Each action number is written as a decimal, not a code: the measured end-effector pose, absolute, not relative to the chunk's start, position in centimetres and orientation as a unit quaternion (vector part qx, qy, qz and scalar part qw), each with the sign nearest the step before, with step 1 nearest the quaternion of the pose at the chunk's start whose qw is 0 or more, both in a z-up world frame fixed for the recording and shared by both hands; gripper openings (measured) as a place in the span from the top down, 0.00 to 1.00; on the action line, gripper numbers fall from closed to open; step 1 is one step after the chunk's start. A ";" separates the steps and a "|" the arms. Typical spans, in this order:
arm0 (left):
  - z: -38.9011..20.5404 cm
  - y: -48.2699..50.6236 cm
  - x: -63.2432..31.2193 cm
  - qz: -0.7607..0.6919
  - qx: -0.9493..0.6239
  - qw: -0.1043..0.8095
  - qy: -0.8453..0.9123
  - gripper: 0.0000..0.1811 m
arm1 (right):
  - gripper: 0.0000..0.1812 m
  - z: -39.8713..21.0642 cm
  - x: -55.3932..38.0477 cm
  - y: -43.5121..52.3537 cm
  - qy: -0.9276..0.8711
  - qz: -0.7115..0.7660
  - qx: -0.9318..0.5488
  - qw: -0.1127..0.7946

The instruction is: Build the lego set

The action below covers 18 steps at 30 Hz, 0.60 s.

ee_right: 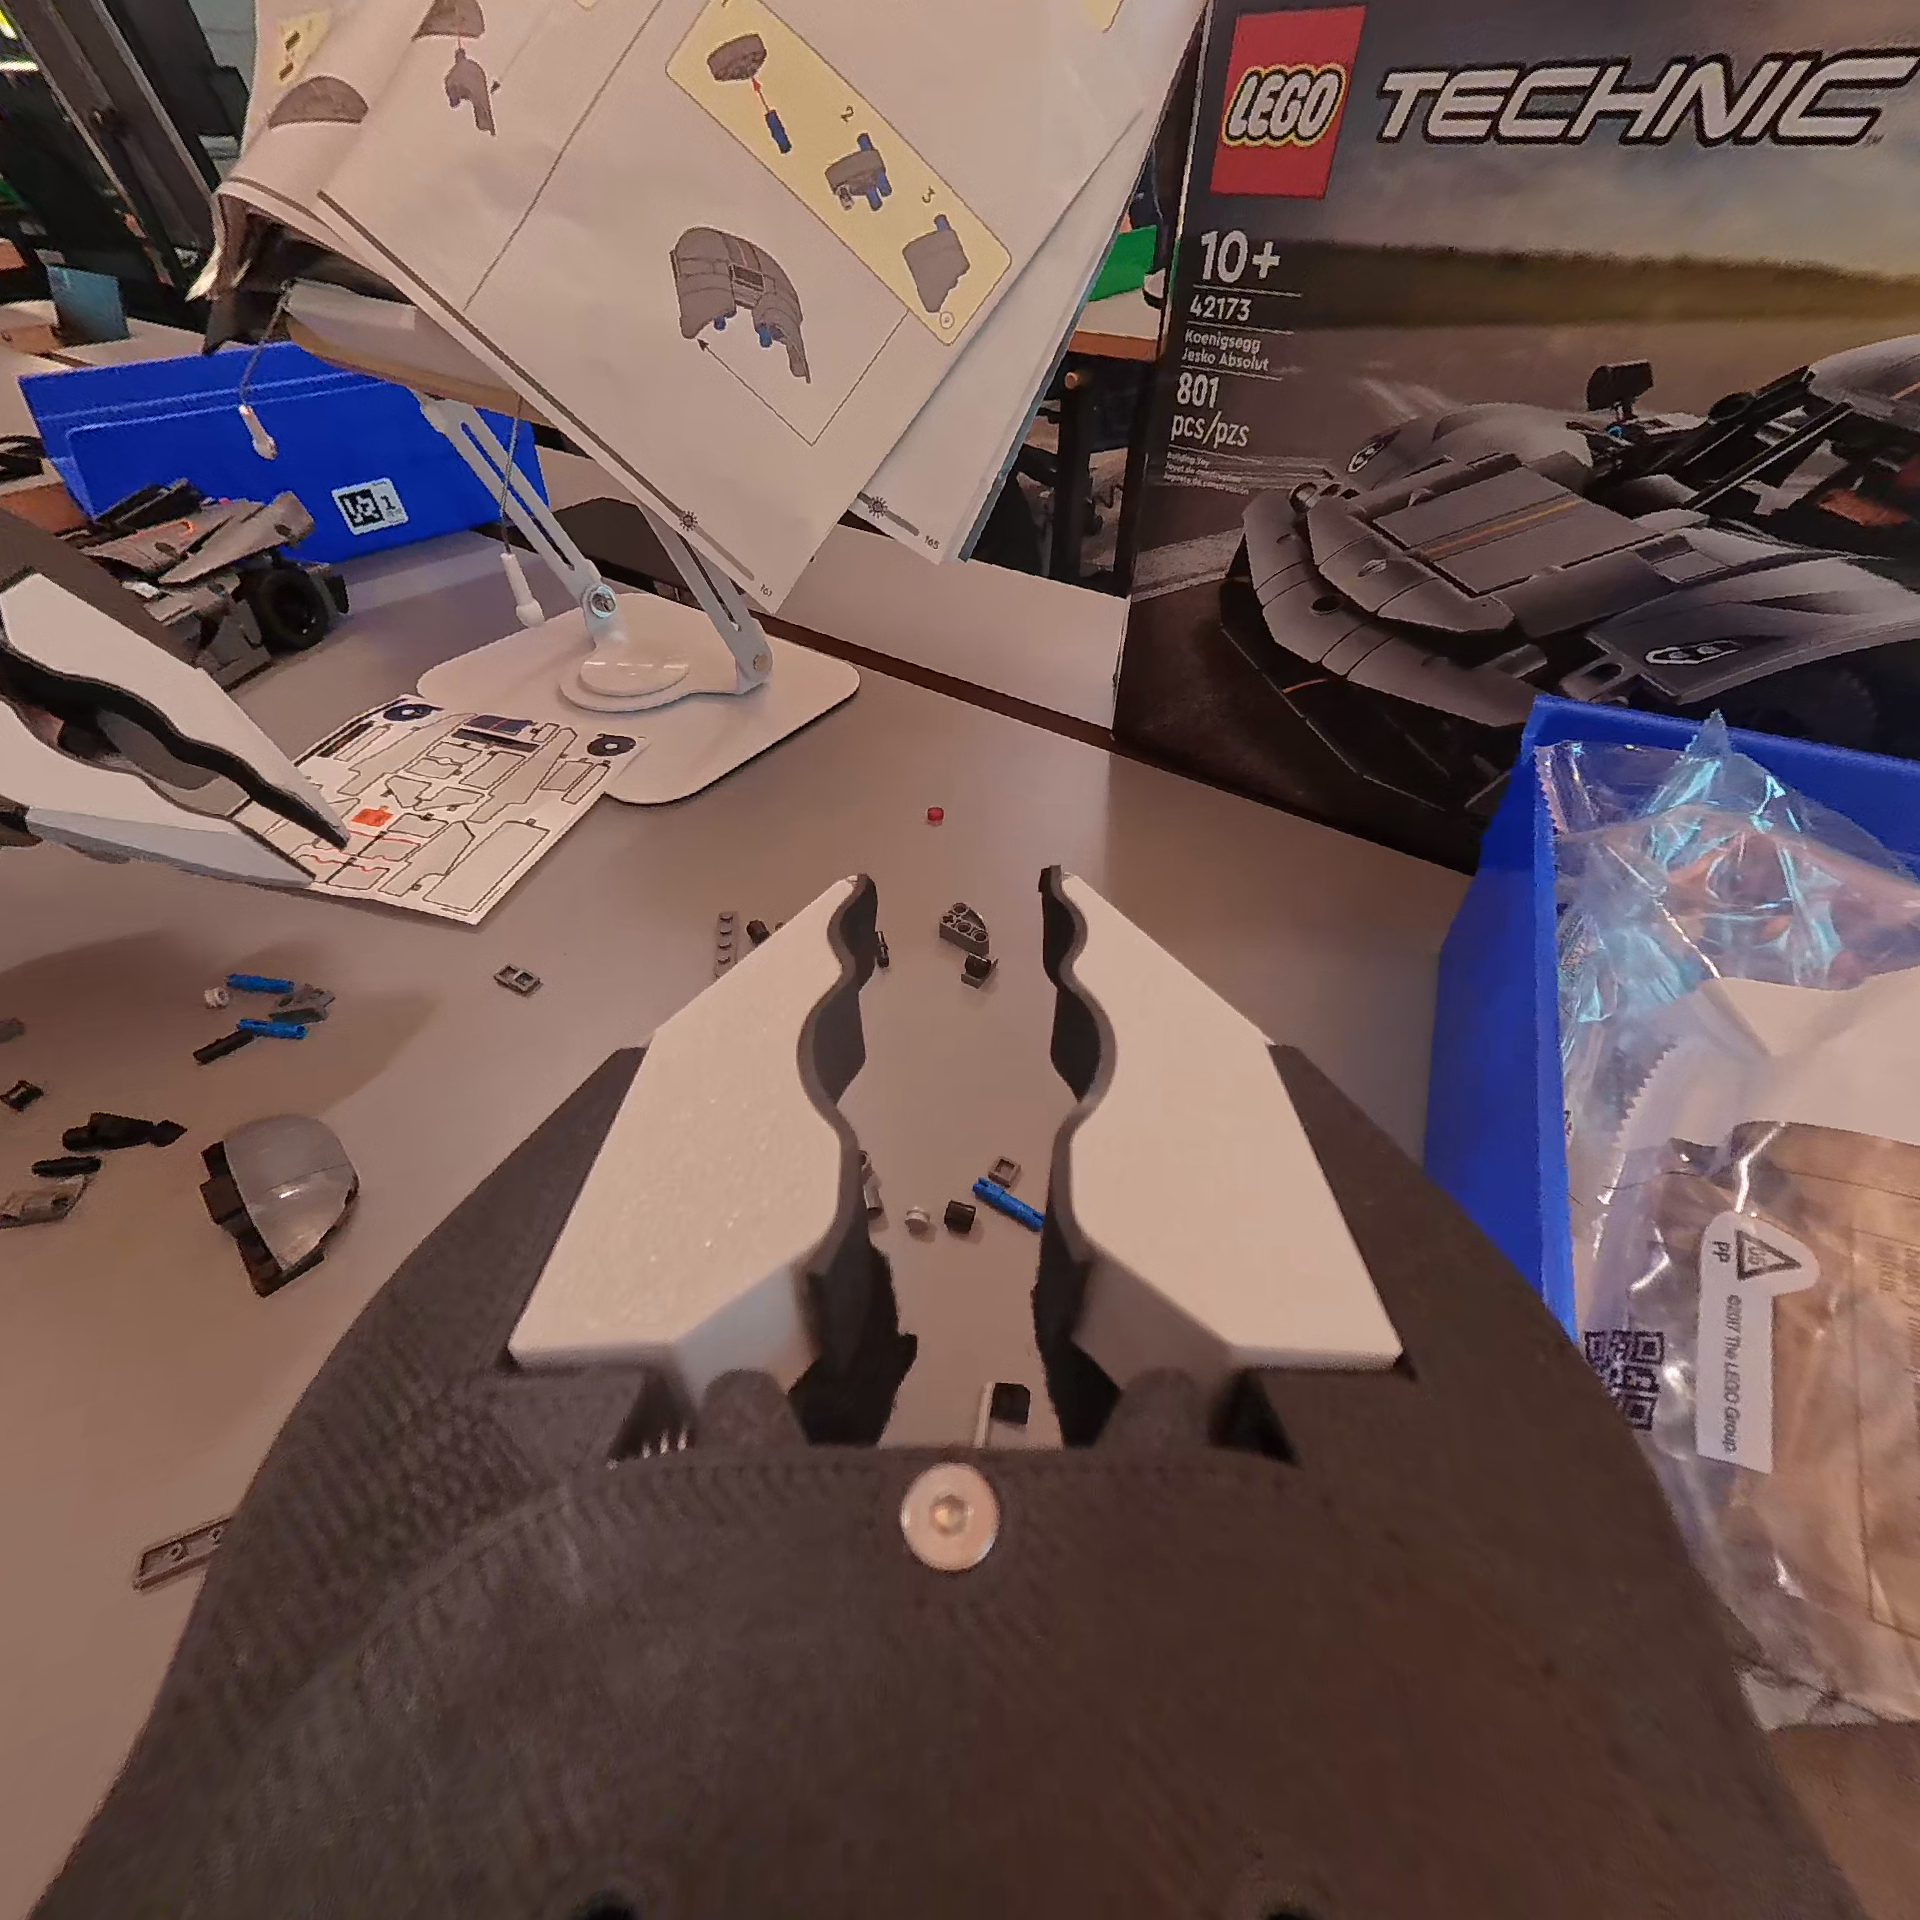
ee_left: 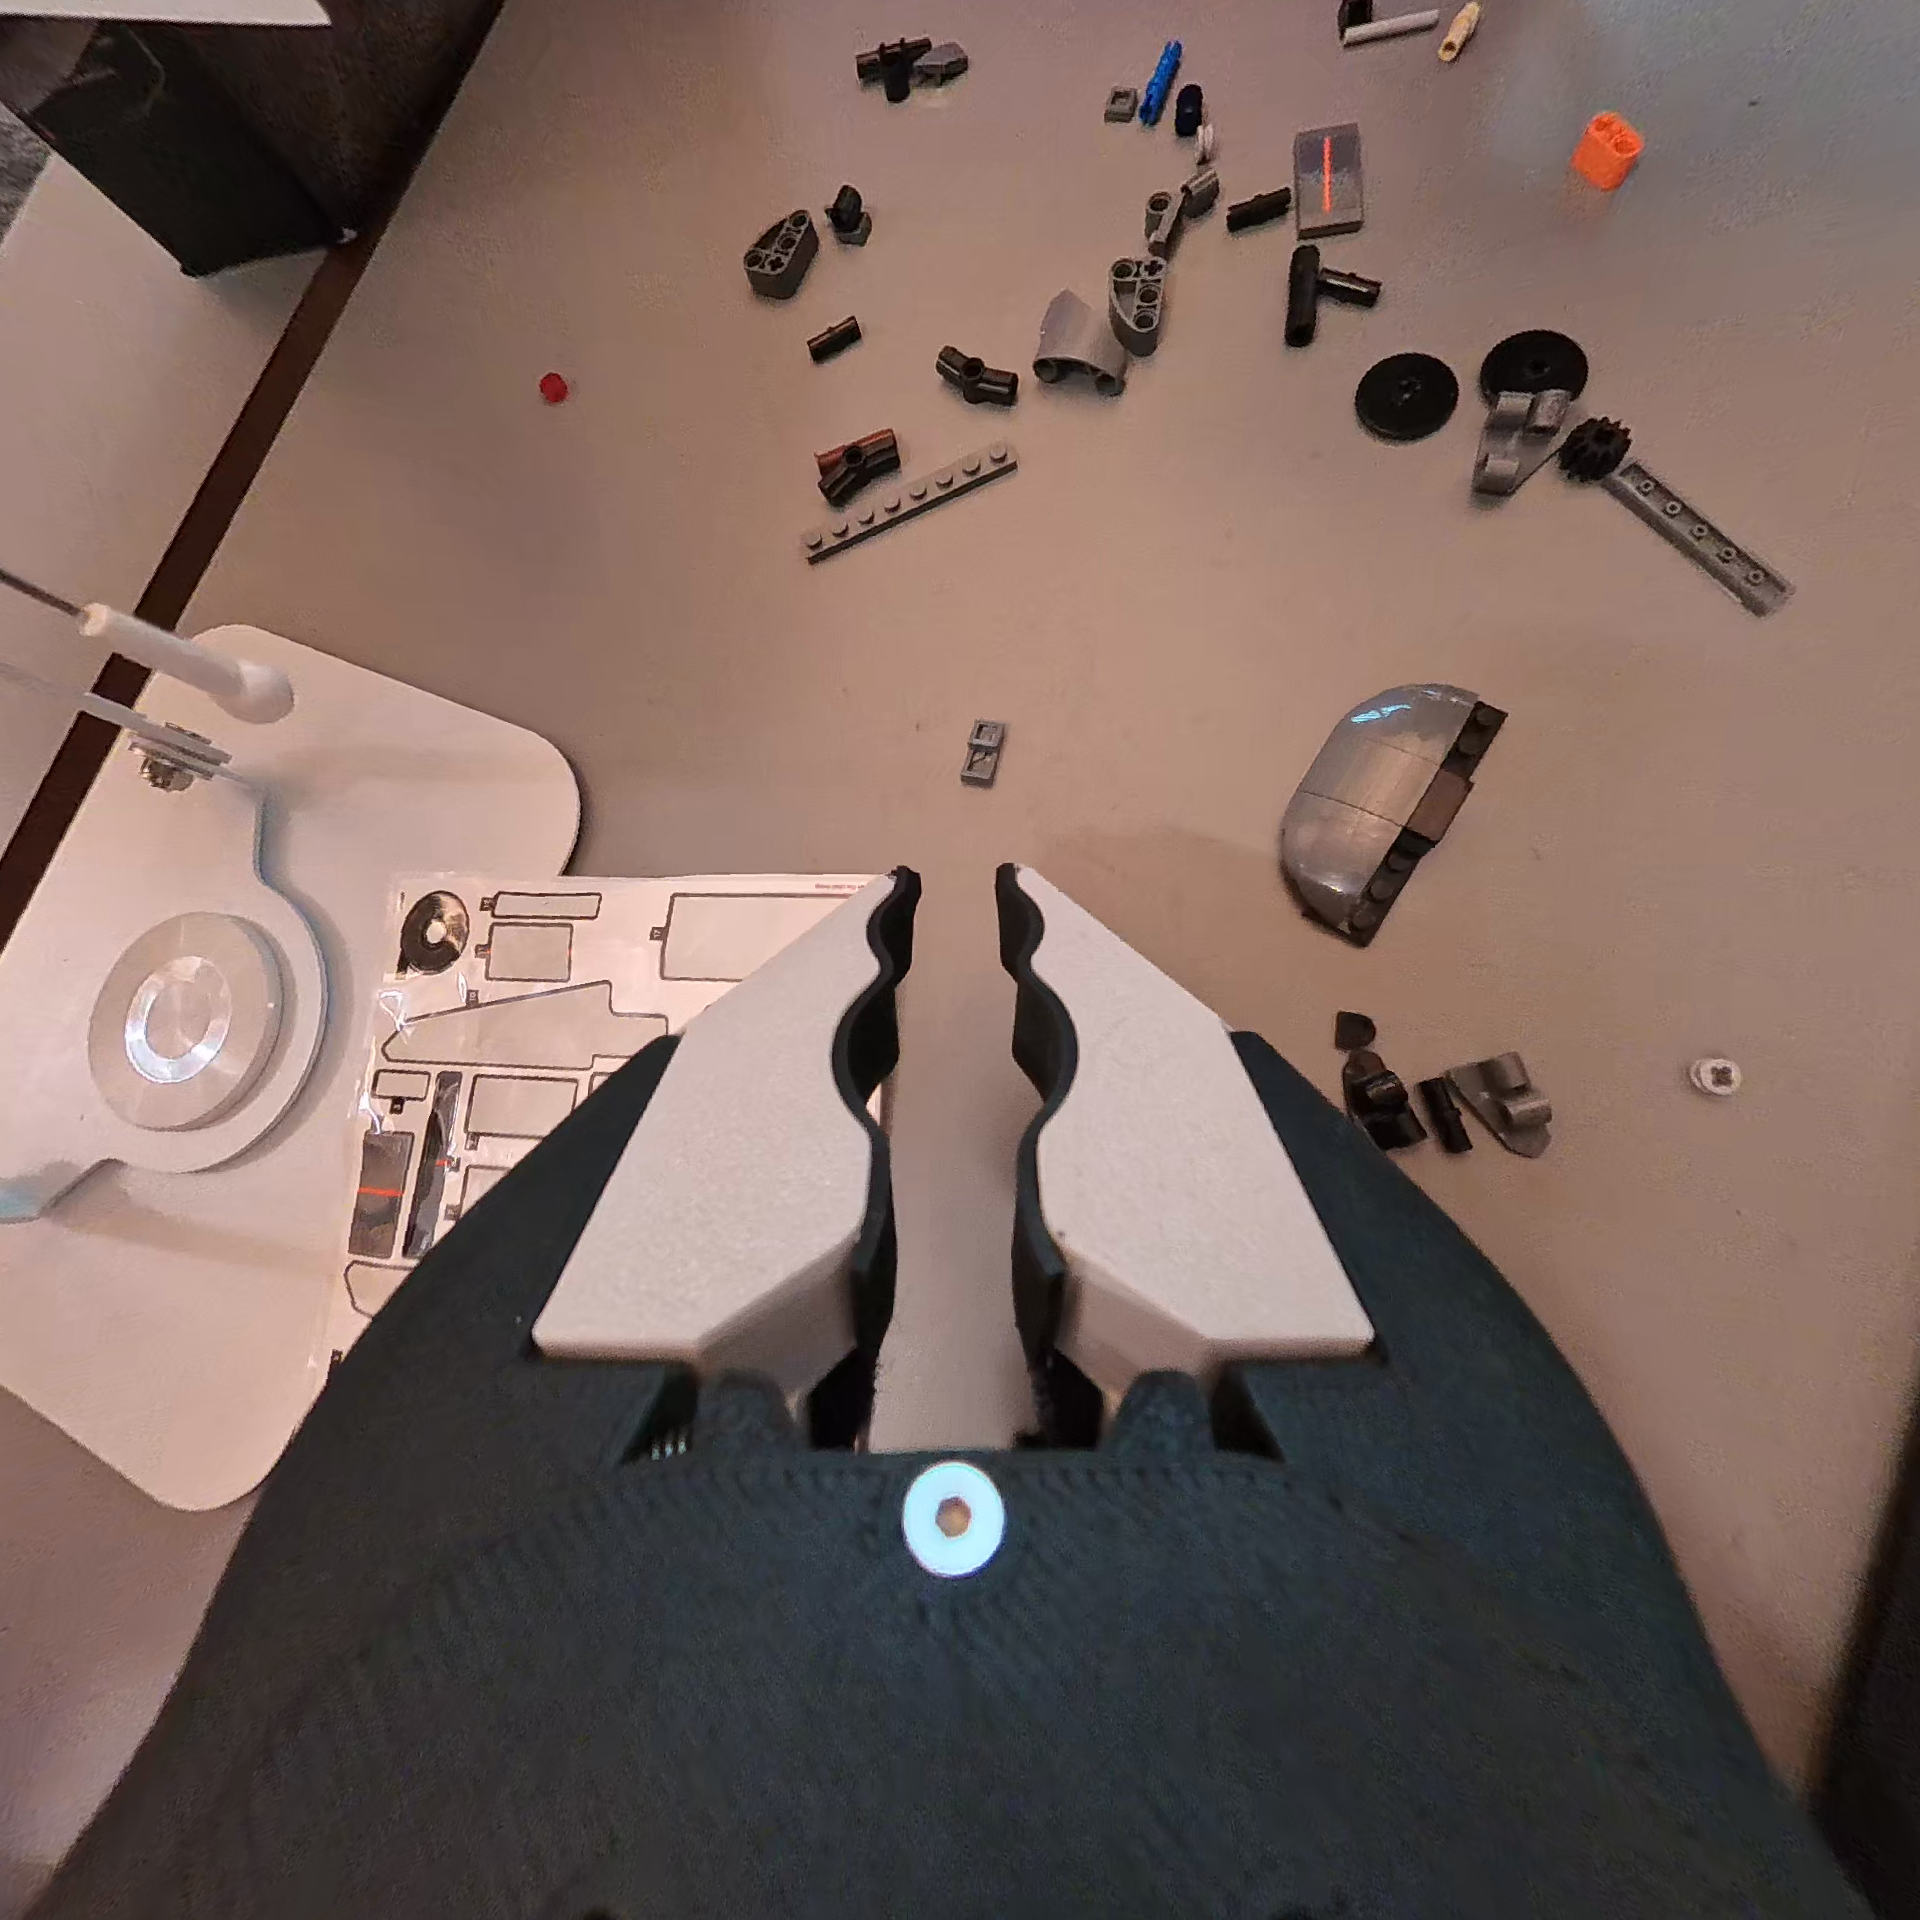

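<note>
Loose grey, black and blue Lego pieces [ee_left: 1132, 301] lie scattered on the grey table. A partly built curved grey shell on black bricks [ee_left: 1382, 810] sits to the right of my left gripper [ee_left: 956, 883], which hovers open and empty above the table. The shell also shows in the right wrist view [ee_right: 286, 1195], at lower left. My right gripper [ee_right: 956, 894] is open and empty above small pieces, including a blue pin [ee_right: 1008, 1205]. The left gripper [ee_right: 317, 852] shows at the left edge, over the sticker sheet [ee_right: 447, 800].
An instruction booklet [ee_right: 675, 260] rests on a white stand [ee_right: 727, 717] behind the sticker sheet. The Lego box [ee_right: 1558, 468] stands at the back right. A blue bin [ee_right: 1486, 1039] with plastic bags is at the right. A partly built car [ee_right: 197, 582] and another blue bin [ee_right: 208, 426] are at the back left. Tip to tip, the grippers are about 25 centimeters apart. The blue pin [ee_right: 1008, 1205] lies around 12 centimeters away from my right fingertips. The left camera catches it too, in the left wrist view [ee_left: 1164, 65].
</note>
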State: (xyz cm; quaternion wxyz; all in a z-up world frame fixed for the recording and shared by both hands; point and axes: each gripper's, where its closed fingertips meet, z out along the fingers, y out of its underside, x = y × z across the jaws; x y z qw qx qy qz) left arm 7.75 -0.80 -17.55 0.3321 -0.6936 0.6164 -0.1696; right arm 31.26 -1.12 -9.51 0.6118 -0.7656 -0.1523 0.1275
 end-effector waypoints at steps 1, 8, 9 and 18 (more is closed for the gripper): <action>-17.6 -0.8 7.8 -0.170 -0.693 0.332 0.617 0.92 | 0.83 -9.5 31.3 -1.1 -0.152 0.128 -0.766 0.611; -17.9 -0.9 8.0 -0.168 -0.692 0.329 0.620 0.91 | 0.83 -9.8 31.1 -1.0 -0.156 0.128 -0.769 0.607; -17.9 -1.0 8.0 -0.168 -0.692 0.328 0.620 0.91 | 0.83 -9.8 31.1 -1.0 -0.157 0.128 -0.769 0.606; -18.1 -1.0 8.1 -0.164 -0.692 0.328 0.622 0.90 | 0.83 -10.0 30.9 -1.0 -0.161 0.131 -0.771 0.602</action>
